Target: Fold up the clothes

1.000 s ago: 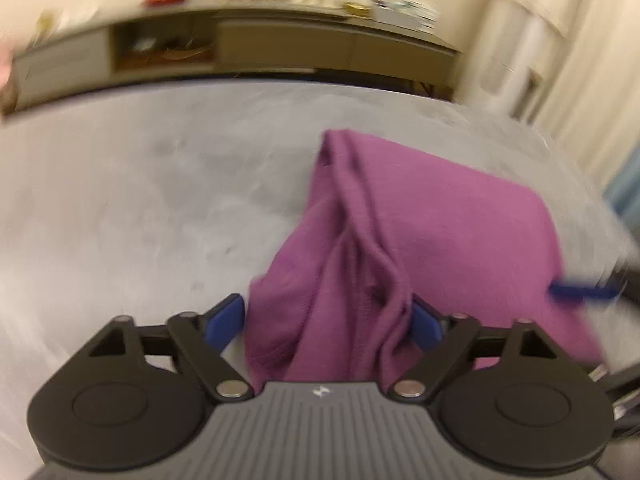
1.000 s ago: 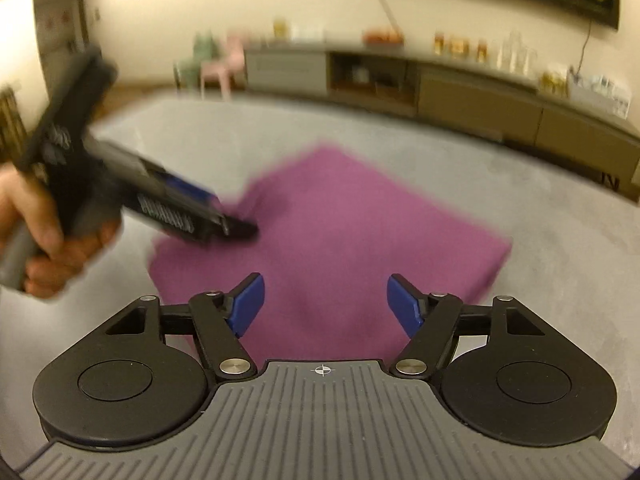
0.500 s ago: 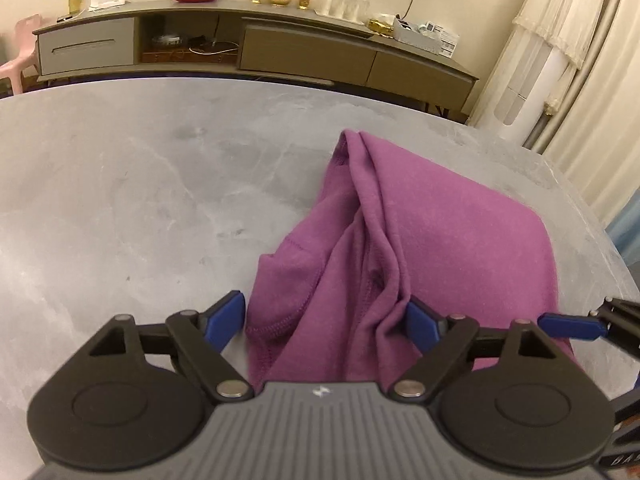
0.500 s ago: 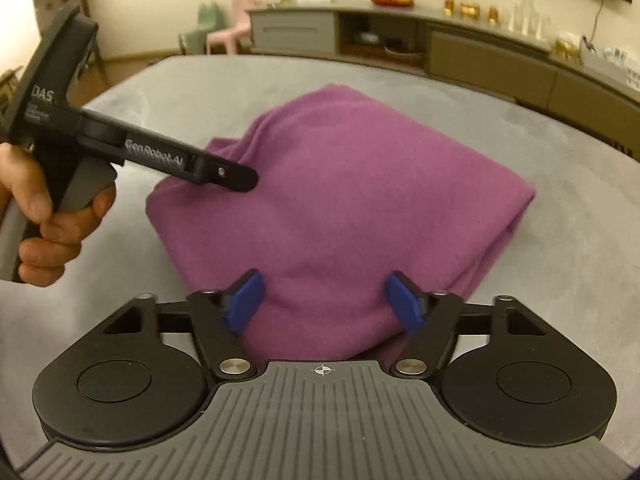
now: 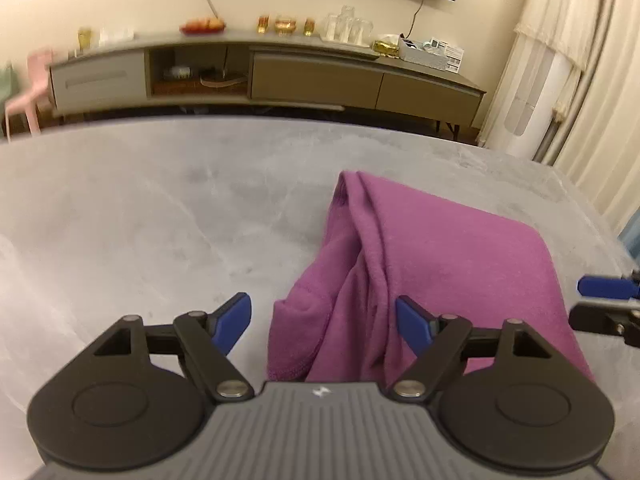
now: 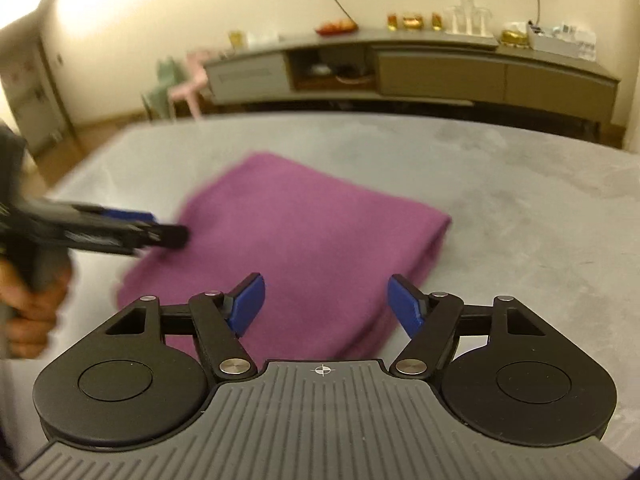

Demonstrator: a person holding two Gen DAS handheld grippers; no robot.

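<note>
Purple garment (image 5: pixel 460 252): soft matt fleecy cloth; table (image 5: pixel 160 208): smooth grey marbled stone-look.

The folded garment (image 5: pixel 452 252) lies on the counter (image 5: pixel 160 208), to the right of its middle in my left view. My left gripper (image 5: pixel 324 316) hangs over the garment's near left corner, its jaws closing with cloth lying between them, pads not pressing. My right gripper (image 6: pixel 324 300) hovers over the garment's near right edge. Behind the counter, a sideboard (image 5: pixel 312 76) stands along the wall.
</note>
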